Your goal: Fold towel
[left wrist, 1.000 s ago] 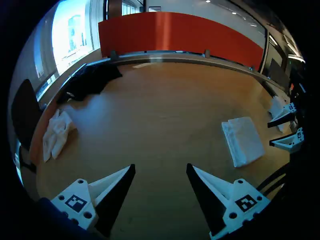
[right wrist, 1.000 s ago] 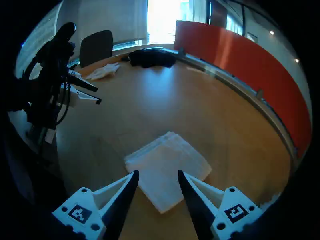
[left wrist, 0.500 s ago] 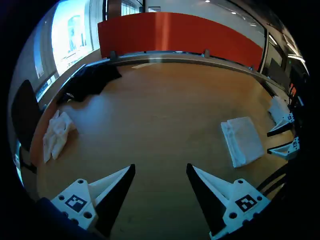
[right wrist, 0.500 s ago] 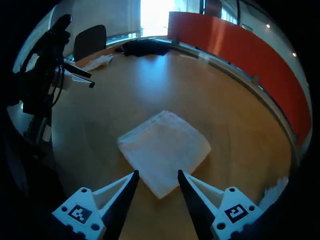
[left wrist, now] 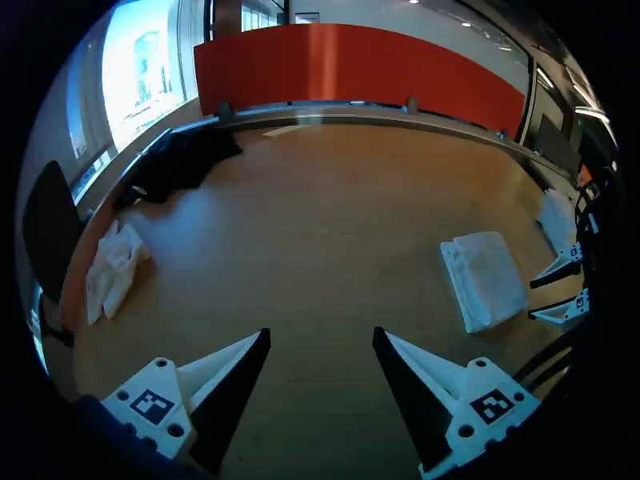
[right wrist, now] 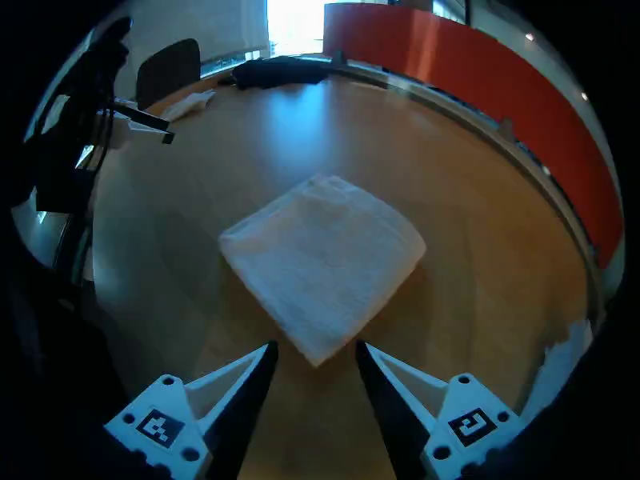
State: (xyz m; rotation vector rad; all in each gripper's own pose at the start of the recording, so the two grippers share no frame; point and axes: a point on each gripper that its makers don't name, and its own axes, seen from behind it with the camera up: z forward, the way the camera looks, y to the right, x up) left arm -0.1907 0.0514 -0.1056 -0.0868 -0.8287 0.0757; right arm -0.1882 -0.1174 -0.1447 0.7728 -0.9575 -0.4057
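The folded towel (right wrist: 324,264) lies on the wooden surface (right wrist: 480,240) just ahead of the right hand-held gripper (right wrist: 314,346), jaws spread (the left hand-held gripper (left wrist: 320,330) likewise). Beyond: crumpled white cloth (left wrist: 112,268), black garment (left wrist: 180,156), orange partition (left wrist: 360,68).

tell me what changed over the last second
The right gripper drew back from the folded towel, which now lies ahead of its open fingers. Nothing was gripped or released. The open left gripper, the towel and the crumpled cloth stayed put.
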